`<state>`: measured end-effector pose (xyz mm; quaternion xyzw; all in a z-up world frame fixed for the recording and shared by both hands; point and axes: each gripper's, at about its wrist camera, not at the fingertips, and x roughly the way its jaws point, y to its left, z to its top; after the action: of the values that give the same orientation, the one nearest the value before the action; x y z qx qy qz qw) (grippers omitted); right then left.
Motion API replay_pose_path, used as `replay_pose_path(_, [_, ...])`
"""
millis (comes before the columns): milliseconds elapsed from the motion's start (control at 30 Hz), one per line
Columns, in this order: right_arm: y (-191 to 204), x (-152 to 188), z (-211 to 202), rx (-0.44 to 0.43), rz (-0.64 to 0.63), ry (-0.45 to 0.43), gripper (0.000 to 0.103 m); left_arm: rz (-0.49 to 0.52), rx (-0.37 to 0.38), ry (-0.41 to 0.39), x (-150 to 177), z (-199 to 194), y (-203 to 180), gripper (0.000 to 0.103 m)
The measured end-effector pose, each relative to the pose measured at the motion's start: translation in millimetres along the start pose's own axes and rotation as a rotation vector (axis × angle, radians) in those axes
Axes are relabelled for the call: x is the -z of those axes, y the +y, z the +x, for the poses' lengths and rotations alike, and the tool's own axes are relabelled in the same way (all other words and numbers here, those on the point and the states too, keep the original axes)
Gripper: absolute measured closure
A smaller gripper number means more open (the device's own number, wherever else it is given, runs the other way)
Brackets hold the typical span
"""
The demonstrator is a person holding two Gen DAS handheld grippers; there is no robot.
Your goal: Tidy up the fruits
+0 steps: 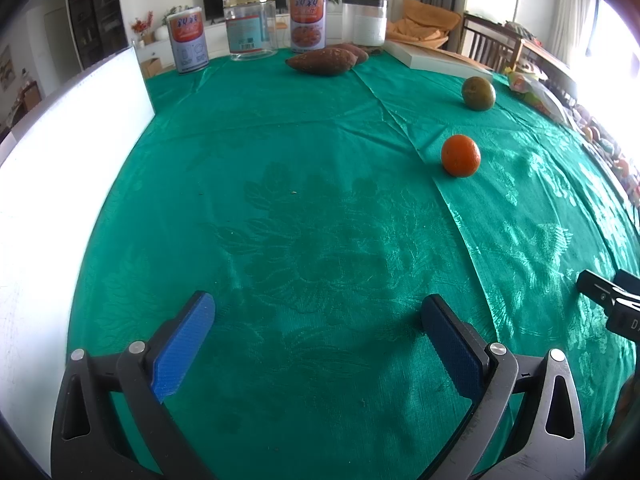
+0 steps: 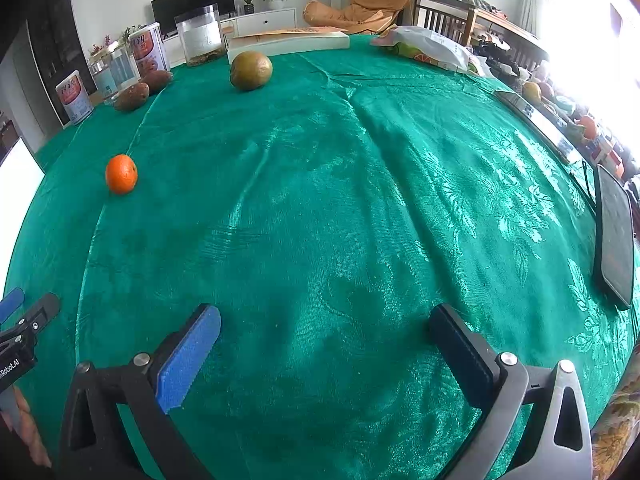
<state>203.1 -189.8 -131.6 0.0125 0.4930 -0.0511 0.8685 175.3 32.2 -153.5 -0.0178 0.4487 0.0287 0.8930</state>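
Observation:
A small orange (image 1: 460, 155) lies on the green tablecloth (image 1: 304, 208), right of centre; it also shows in the right wrist view (image 2: 121, 173) at the left. A green-brown round fruit (image 1: 478, 93) lies farther back, and shows in the right wrist view (image 2: 251, 70). Two sweet potatoes (image 1: 322, 61) lie near the far edge, also in the right wrist view (image 2: 132, 96). My left gripper (image 1: 318, 340) is open and empty above the cloth, well short of the orange. My right gripper (image 2: 326, 346) is open and empty over bare cloth.
Cans and clear jars (image 1: 250, 26) stand along the far edge. A white box (image 1: 434, 58) lies at the back right. A white board (image 1: 52, 184) stands at the left. A phone (image 2: 614, 236) and a bag (image 2: 424, 48) lie on the right side.

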Motion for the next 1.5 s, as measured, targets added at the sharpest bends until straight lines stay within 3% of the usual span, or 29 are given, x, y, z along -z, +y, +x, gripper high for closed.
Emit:
replay_pose_path(933, [0, 1, -1, -0.006, 0.0, 0.01, 0.0, 0.007, 0.009, 0.006, 1, -1, -5, 0.001])
replay_pose_path(1033, [-1, 1, -1, -0.005, 0.002, 0.007, 0.0, 0.104, 0.103, 0.034, -17, 5, -29, 0.002])
replay_pose_path(1100, [-1, 1, -1, -0.004, 0.002, 0.005, 0.0, 0.144, 0.104, 0.009, -36, 7, -48, 0.002])
replay_pose_path(1300, [-1, 0, -1, -0.008, -0.005, 0.002, 0.0, 0.12, 0.121, -0.036, -81, 28, -80, 0.004])
replay_pose_path(1367, [-1, 0, -1, -0.009, -0.005, 0.002, 0.0, 0.126, 0.116, -0.048, -85, 34, -86, 0.018])
replay_pose_path(1433, [-1, 0, -1, -0.008, -0.005, 0.001, 0.0, 0.141, 0.121, -0.036, -85, 42, -87, 0.058])
replay_pose_path(1467, [-1, 1, -1, -0.008, -0.005, 0.001, 0.0, 0.143, 0.143, -0.026, -84, 44, -86, 0.073])
replay_pose_path(1500, [-1, 1, -1, -0.008, -0.005, 0.001, 0.0, 0.144, 0.142, -0.025, -81, 43, -84, 0.078])
